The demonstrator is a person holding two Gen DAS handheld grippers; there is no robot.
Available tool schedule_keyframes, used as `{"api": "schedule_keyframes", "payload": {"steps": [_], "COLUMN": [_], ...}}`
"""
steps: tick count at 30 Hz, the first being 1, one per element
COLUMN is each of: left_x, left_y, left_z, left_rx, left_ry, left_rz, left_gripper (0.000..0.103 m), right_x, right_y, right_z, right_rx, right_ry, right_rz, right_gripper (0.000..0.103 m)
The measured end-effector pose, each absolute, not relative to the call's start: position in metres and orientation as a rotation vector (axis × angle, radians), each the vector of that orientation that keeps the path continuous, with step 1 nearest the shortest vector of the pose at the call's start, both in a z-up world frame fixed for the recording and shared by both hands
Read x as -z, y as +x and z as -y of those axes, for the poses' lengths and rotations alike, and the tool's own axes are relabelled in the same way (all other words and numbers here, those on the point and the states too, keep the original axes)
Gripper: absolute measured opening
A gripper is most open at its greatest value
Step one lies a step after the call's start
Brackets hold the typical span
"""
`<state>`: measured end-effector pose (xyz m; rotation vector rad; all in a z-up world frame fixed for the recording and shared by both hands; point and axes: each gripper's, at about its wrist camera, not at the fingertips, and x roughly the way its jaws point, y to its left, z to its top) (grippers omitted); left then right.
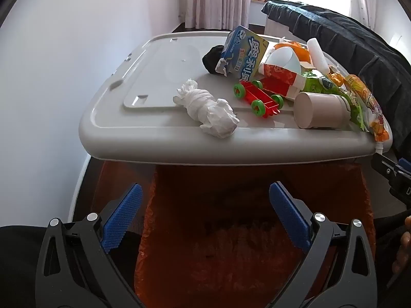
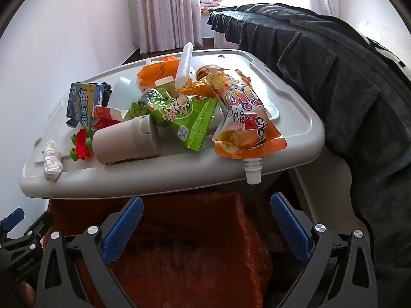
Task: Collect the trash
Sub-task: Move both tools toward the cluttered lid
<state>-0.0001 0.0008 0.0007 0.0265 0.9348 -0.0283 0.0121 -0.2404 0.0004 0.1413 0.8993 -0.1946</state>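
Observation:
A grey plastic lid (image 1: 164, 143) (image 2: 154, 177) carries a heap of litter. On it lie a crumpled white tissue (image 1: 208, 110) (image 2: 52, 161), a blue carton (image 1: 244, 51) (image 2: 83, 100), a beige cup on its side (image 1: 318, 110) (image 2: 125, 141), a green snack bag (image 2: 179, 118) and an orange spouted pouch (image 2: 246, 118). Below the lid's near edge hangs an orange bin bag (image 1: 218, 231) (image 2: 190, 243). My left gripper (image 1: 205, 213) and my right gripper (image 2: 205, 223) both stand open over the bag, nothing between their fingers.
A red toy car with green wheels (image 1: 257, 97) (image 2: 82, 143) and a white foam roll (image 2: 183, 64) lie among the litter. A bed under a dark blanket (image 2: 334, 77) runs along the right. A white wall is at the left, curtains at the back.

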Motion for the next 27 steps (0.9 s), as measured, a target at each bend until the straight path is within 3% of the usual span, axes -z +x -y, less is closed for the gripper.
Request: {"api": "schedule_keyframes", "payload": {"steps": [27], "left_x": [0.0042], "left_y": [-0.0001], "left_z": [-0.0061], "left_rx": [0.022], "left_ry": [0.02], "left_rz": [-0.957], "left_gripper": [0.096], "right_x": [0.0011], "right_y": [0.0123], "right_z": [0.2414], "right_rx": [0.206], "right_ry": [0.132], "right_rz": [-0.902], "right_gripper": [0.098]}}
